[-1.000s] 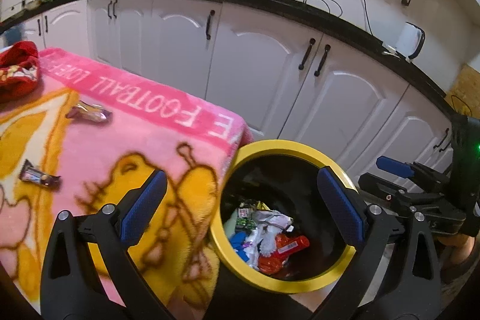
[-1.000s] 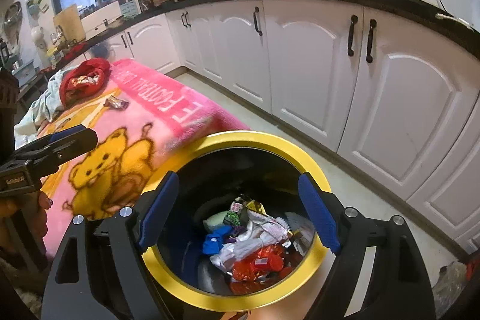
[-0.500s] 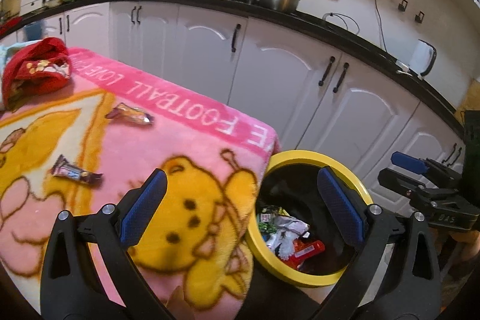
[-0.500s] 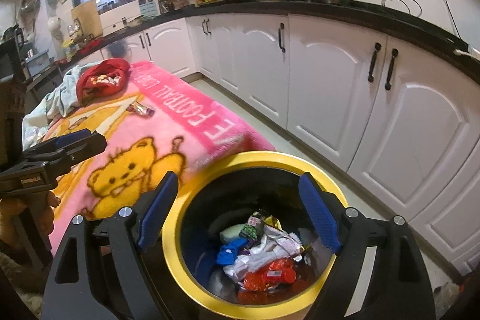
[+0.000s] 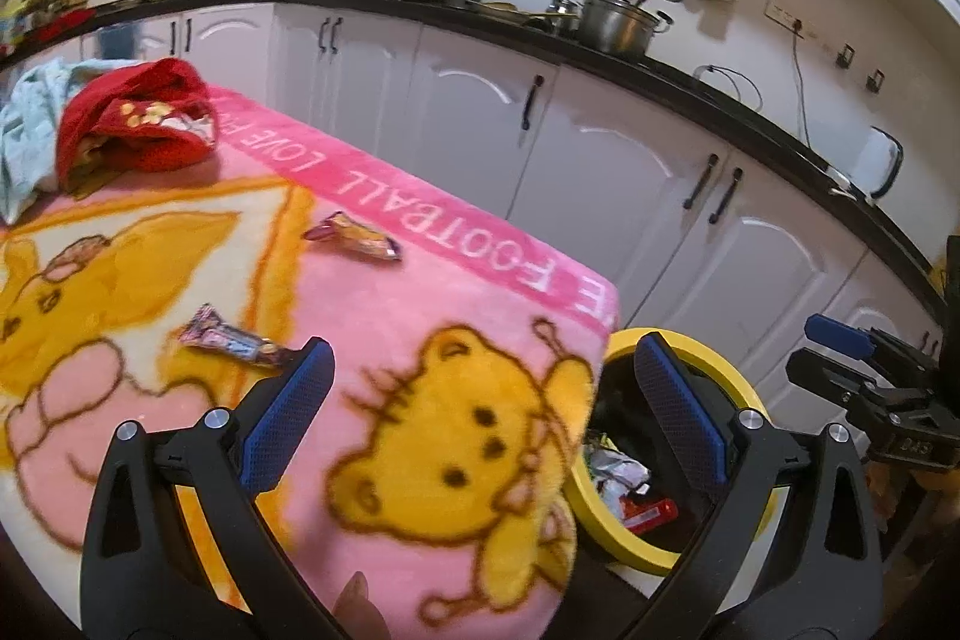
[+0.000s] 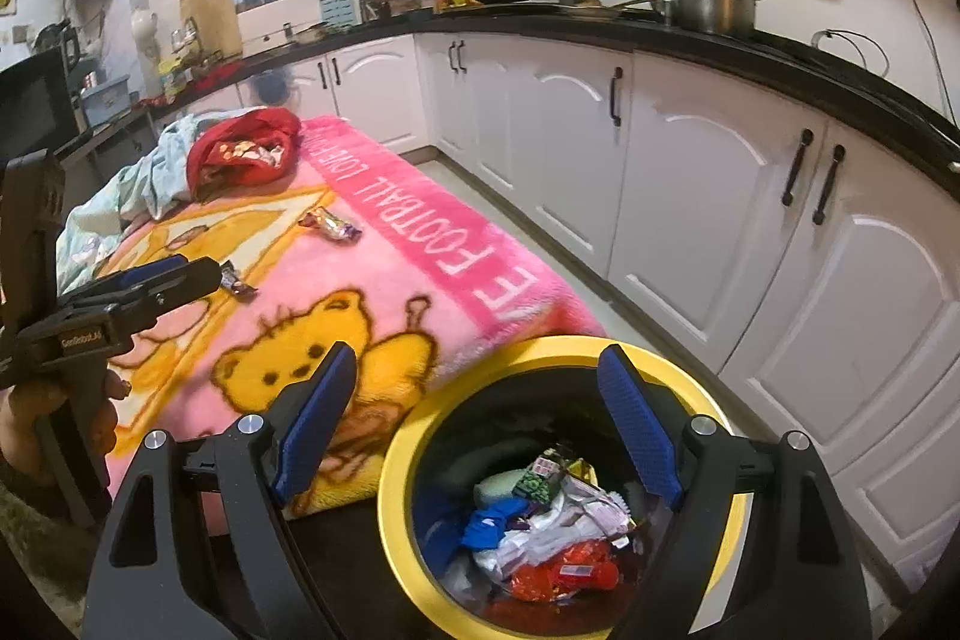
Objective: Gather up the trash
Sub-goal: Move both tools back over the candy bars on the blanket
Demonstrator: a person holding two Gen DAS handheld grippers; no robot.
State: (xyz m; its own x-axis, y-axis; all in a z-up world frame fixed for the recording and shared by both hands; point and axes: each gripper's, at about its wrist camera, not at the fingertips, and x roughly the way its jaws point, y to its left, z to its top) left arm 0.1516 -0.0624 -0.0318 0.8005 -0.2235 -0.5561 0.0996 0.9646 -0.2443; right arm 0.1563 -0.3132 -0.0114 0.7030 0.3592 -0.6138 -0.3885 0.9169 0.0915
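- Left gripper (image 5: 480, 400), jaws spread wide and holding nothing, hangs over the near end of the pink bear blanket (image 5: 420, 316), just left of the bin.
- Right gripper (image 6: 477, 430), jaws also wide apart and holding nothing, hangs over the yellow-rimmed bin (image 6: 396, 466) at the blanket's corner.
- Inside the bin lies a heap of wrappers (image 6: 540, 538): white, blue, green and red.
- On the blanket beyond the left gripper lies a purple candy wrapper (image 5: 231, 343), just past its left fingertip.
- Farther along the blanket, near the "FOOTBALL" lettering, lies a second wrapper (image 5: 354, 235), orange and purple.
- At the blanket's far end sits a red cloth bundle (image 5: 135, 124) beside a pale blue cloth (image 5: 24, 142).
- Beyond the blanket run white cabinets (image 6: 690, 184) under a black counter.
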